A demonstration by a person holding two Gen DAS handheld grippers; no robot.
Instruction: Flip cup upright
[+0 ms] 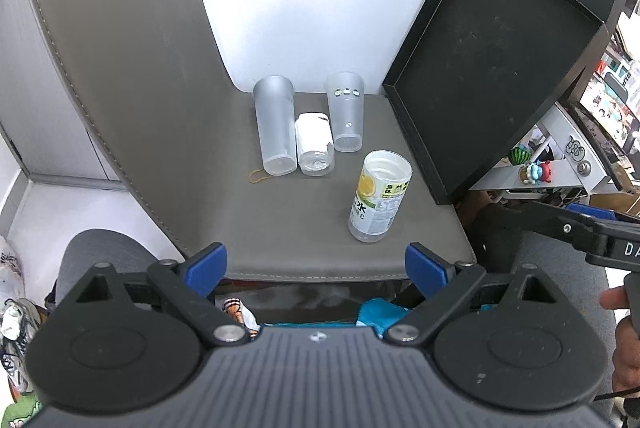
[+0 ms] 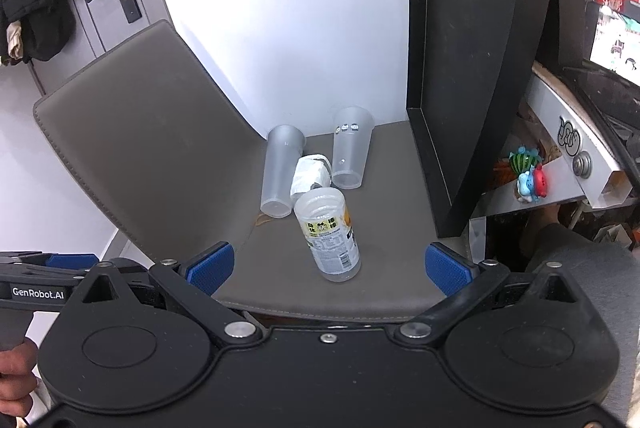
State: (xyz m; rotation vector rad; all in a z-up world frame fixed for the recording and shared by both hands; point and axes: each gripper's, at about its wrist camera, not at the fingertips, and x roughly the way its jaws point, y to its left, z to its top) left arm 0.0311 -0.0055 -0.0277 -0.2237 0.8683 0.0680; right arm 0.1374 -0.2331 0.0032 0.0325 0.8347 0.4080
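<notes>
both claws, left claw [image 1: 316, 266] and right claw [image 2: 328, 266], hang spread wide, gripping nothing, at the chair seat's [image 1: 304, 228] near edge. ahead stands the labelled cup [image 2: 330, 234], mouth up; two frosted cups [image 1: 276, 124] beyond.

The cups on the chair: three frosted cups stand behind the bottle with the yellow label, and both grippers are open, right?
Not quite. Only two frosted cups stand there: a plain cup and a sticker cup, with a white roll between them. The left wrist view shows it best. The bottle and the open left gripper and right gripper are as you say.
</notes>
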